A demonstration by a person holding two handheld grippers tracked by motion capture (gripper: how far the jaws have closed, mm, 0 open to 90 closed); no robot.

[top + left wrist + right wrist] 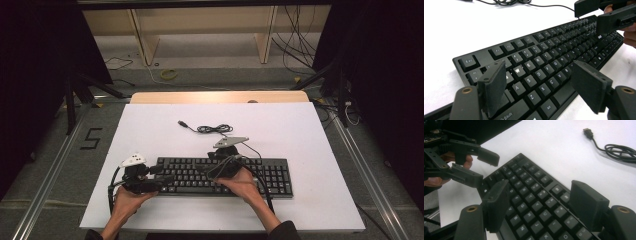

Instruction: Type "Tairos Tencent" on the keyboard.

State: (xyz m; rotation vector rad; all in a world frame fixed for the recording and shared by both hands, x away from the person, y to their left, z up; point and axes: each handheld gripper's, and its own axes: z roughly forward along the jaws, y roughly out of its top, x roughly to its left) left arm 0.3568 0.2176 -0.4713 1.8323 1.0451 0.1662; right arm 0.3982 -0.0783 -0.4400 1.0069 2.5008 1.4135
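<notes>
White board covers the table (pixel 150 130), with grey floor and a wooden frame beyond its far edge. On it, the left gripper (pixel 161 173) hovers over the left end of the black keyboard (pixel 270 175), its jaws standing wide apart and holding nothing; in the left gripper view (pixel 539 87) they straddle the letter keys around W, A, D and C, and whether the tips touch the keys cannot be told. The right gripper (pixel 206 169) sits over the middle of the keyboard, jaws likewise spread and empty; in the right gripper view (pixel 539 205) they frame rows of keys, with the left gripper visible farther off at the keyboard's end. The keyboard lies flat toward the near edge of the board, long side running left to right. Its cable (pixel 215 129) lies in a loose coil on the board behind the keyboard, ending in a USB plug (pixel 183 123) that rests free on the white surface.
</notes>
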